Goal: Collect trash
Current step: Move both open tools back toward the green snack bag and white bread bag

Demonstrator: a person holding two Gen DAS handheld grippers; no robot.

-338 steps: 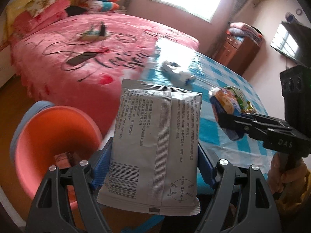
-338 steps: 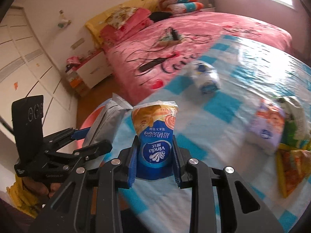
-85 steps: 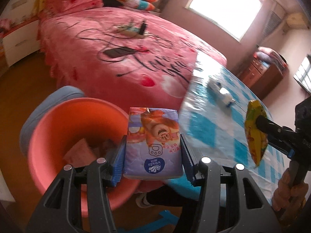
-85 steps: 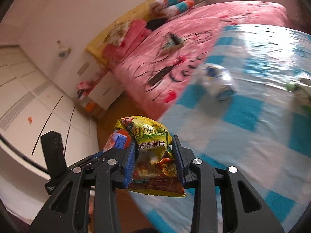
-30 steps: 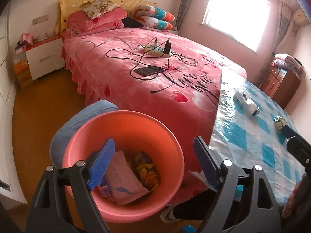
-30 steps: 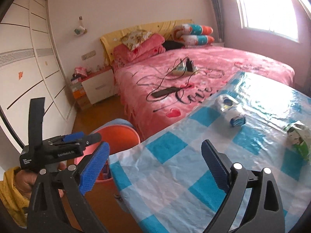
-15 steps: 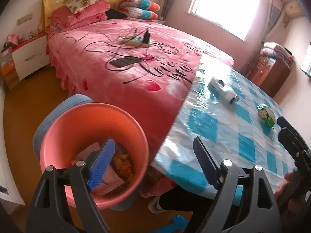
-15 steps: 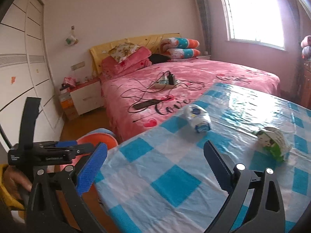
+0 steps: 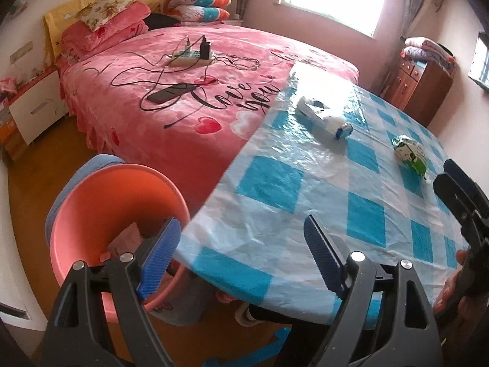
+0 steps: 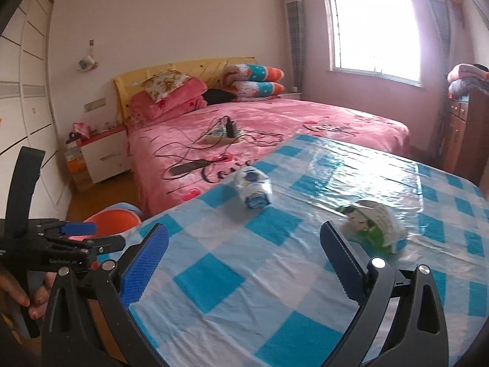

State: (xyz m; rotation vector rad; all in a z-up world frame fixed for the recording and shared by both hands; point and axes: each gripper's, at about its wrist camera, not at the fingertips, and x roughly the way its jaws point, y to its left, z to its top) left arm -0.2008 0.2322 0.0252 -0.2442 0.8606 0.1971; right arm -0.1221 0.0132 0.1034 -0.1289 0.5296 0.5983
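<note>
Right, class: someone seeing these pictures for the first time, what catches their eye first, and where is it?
Probably the big pink bed with a power strip and cables on it, behind the blue-checked table. Next, two crumpled packets left on that table: a white and blue one and a green and white one. An orange bin stands at the table's corner.

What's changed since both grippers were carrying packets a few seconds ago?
Both packets were let go into the orange bin; the left gripper and right gripper are open, empty, swung back over the table. The blue-white wrapper and green carton stayed put.
</note>
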